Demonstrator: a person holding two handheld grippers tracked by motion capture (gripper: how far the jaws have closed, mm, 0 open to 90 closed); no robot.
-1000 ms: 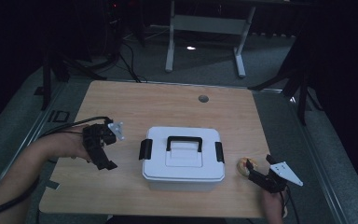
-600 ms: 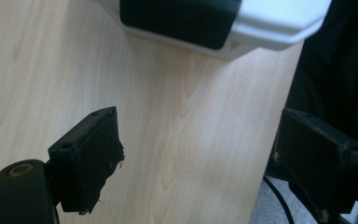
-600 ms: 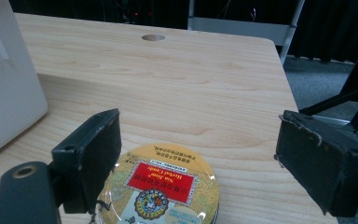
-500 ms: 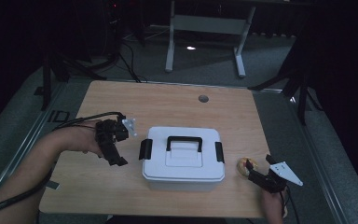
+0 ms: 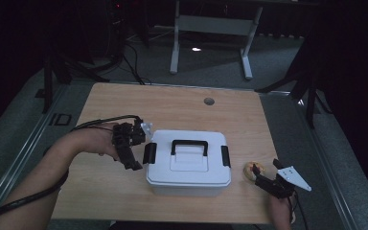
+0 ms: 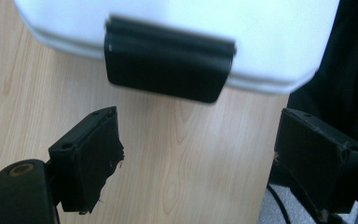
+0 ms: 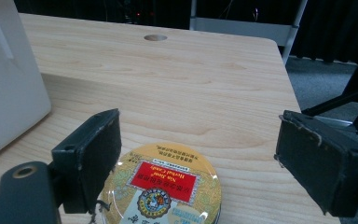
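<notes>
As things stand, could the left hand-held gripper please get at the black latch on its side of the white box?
Probably yes: the left hand-held gripper is open, facing the black latch with bare table between them and nothing blocking.

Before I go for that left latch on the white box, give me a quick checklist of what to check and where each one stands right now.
1. Left gripper jaws open, nothing between them: ok.
2. Left latch ahead of the jaws, between their lines: ok.
3. Jaws touching the latch: not ok, still apart.
4. White box lid down, both latches folded: ok.
5. Right gripper open around the yellow tin, not pressing: ok.
6. Latch locked or loose: cannot tell.
</notes>
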